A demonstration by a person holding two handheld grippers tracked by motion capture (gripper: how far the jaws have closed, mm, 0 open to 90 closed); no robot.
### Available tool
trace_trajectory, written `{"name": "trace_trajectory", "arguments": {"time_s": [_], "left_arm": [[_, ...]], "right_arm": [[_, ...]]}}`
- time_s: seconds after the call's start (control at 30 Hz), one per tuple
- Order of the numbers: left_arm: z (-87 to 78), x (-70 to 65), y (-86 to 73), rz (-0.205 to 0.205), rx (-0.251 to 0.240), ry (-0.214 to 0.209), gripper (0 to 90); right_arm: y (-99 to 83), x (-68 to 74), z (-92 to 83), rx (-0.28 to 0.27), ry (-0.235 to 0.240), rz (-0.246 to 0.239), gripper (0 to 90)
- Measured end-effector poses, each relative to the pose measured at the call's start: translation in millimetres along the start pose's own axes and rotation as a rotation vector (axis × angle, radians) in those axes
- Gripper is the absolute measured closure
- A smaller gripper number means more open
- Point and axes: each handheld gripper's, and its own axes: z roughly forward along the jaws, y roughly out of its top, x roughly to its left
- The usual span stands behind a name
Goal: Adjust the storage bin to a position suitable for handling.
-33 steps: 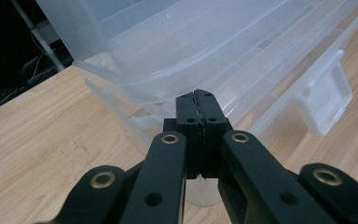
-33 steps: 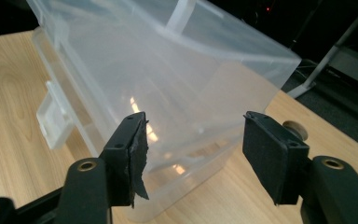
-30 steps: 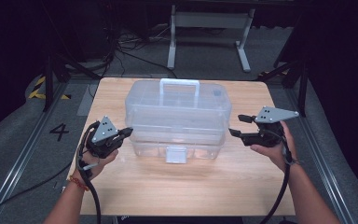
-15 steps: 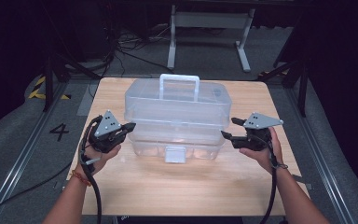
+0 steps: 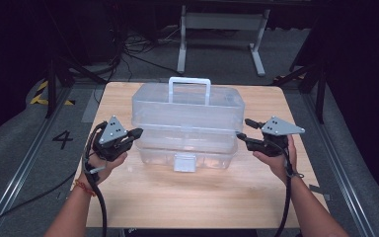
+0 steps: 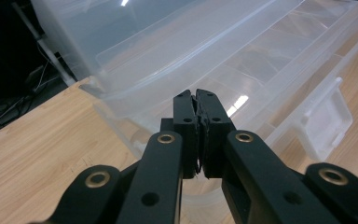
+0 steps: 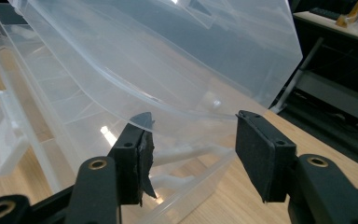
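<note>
Box: a clear plastic organiser box [image 5: 187, 131] with a white carry handle [image 5: 189, 89] stands at the centre of the wooden bench [image 5: 187, 197]; its lid [image 5: 187, 106] is raised off the base.
Latch: a clear front latch [image 5: 184, 162] hangs at the 6 o'clock side of the box, loose from the lid.
Inside: the left tool view shows divided compartments [image 6: 279, 60] in the base under the lifted lid.
Left tool: the left tool [image 5: 134, 134] sits at the 9 o'clock end of the box, tips at the seam between lid and base; whether they touch the plastic I cannot tell.
Left tool state: clenched, pads pressed flat together with nothing between them, as the left tool view [image 6: 199, 100] shows.
Right tool: the right tool [image 5: 243, 129] sits at the 3 o'clock end of the box, level with the lid's edge.
Right tool state: its jaws have just been closing; in the right tool view [image 7: 193, 140] they stand apart with the lid's corner [image 7: 242, 105] in the gap, the pads not pressing on it, so released.
Hands: the person's left hand [image 5: 103, 160] holds its tool at 8 o'clock of the box, the right hand [image 5: 276, 158] at 4 o'clock.
Cables: a black cable [image 5: 96, 197] trails from the left tool toward 6 o'clock.
</note>
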Motion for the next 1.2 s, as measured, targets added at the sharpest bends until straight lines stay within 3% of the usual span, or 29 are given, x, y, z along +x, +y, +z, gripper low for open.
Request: {"name": "trace_trajectory", "arguments": {"time_s": [0.2, 0.67, 0.9, 1.03, 1.07, 1.13, 1.2], "left_arm": [[-3.4, 4.0, -6.5, -0.018, -0.007, 0.016, 85.4], [2.7, 9.8, -37.6, -0.047, 0.066, 0.015, 82.2], [2.1, 15.7, -51.2, -0.071, 0.084, 0.042, 80.9], [6.9, 19.8, -60.0, -0.086, 0.118, 0.047, 80.2], [12.6, 20.8, -64.9, -0.082, 0.149, 0.045, 80.0], [15.3, 21.0, -66.9, -0.09, 0.151, 0.038, 79.4], [19.7, 21.2, -69.0, -0.074, 0.171, 0.029, 78.2]], "right_arm": [[2.5, -1.1, -0.3, -0.021, -0.024, 0.003, 46.9], [14.1, -3.5, 7.8, -0.045, -0.062, 0.021, 48.3], [20.9, -5.9, 11.9, -0.062, -0.084, 0.029, 53.4], [23.5, -6.1, 13.3, -0.074, -0.101, 0.029, 54.8], [24.3, -6.2, 14.5, -0.079, -0.11, 0.028, 55.8], [25.5, -6.1, 15.8, -0.079, -0.116, 0.032, 55.9], [27.0, -7.4, 16.7, -0.084, -0.12, 0.039, 56.0]]}}
